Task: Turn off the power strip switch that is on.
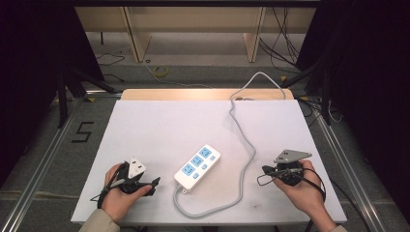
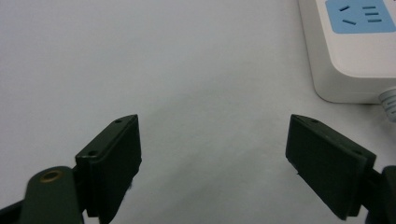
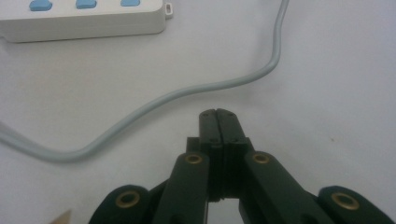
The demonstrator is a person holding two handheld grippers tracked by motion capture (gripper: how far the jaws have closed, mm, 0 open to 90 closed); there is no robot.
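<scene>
While your left gripper (image 1: 153,182) rests at the near left of the white table (image 1: 159,125) with its jaws spread wide and nothing between them, the power strip (image 1: 197,166) lies just to its right, a short gap of bare table between the two. In the left gripper view the strip's (image 2: 355,51) near end, where the cord enters, sits just ahead and to the right of the right-hand jaw, so it looks like a short reach to the right and slightly away from you would bring that end between the jaws.

The strip's long axis runs diagonally, from near left to far right, with three blue socket faces along its top. Its grey cord (image 1: 241,159) leaves the near end, loops right along the near edge of the table, then climbs toward the far edge and drops off it.

Further right, your right gripper (image 1: 265,174) has its jaws pressed together, holding nothing, tips aimed left toward the strip. In the right gripper view (image 3: 218,113) the cord (image 3: 187,93) crosses between those tips and the strip's (image 3: 84,21) long side. That gripper stands farther from the strip than the left one, so your left hand is the nearer and, I judge, better placed for the coming move
</scene>
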